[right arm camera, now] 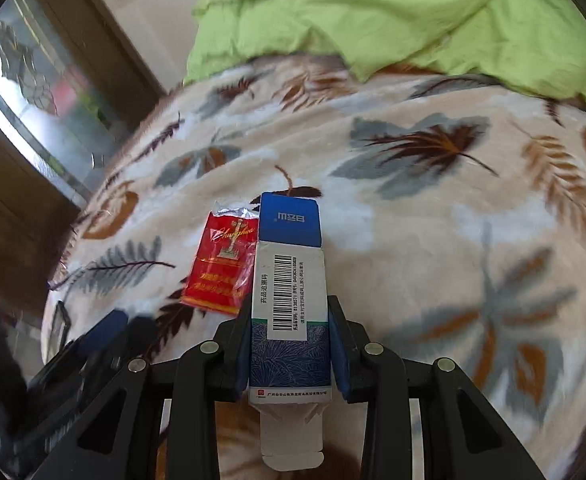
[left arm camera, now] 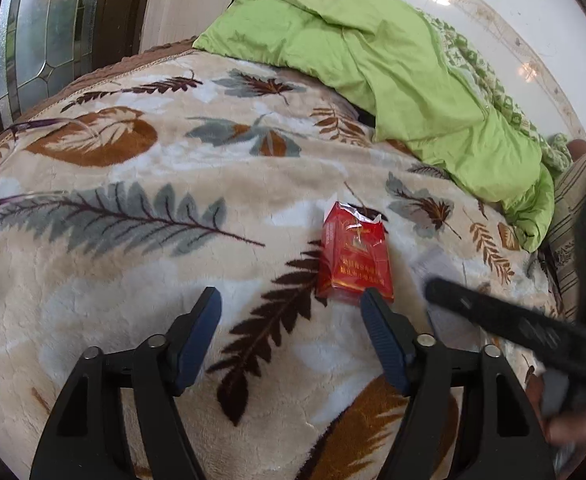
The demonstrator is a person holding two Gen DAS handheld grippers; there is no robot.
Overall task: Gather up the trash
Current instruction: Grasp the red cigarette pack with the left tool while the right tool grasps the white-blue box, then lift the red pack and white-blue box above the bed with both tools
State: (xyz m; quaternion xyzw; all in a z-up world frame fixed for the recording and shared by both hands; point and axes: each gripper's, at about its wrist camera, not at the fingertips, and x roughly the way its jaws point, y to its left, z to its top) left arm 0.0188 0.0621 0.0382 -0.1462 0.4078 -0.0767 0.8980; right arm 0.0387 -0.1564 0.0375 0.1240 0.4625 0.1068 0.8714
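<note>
Trash is split between your grippers: your right gripper (right arm camera: 291, 344) pinches the blue-and-white medicine box (right arm camera: 289, 300) lengthwise, keeping it secure, while the red cigarette pack (left arm camera: 355, 258) lies on the leaf-print blanket (left arm camera: 133, 280), just ahead of your spread left gripper (left arm camera: 291, 304).

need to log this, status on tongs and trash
Left tongs open, short of red pack. Right tongs shut on blue box. Nothing in the way.

Red pack (left arm camera: 355, 258); blue-white box (right arm camera: 289, 304); leaf-print blanket (left arm camera: 133, 280).
</note>
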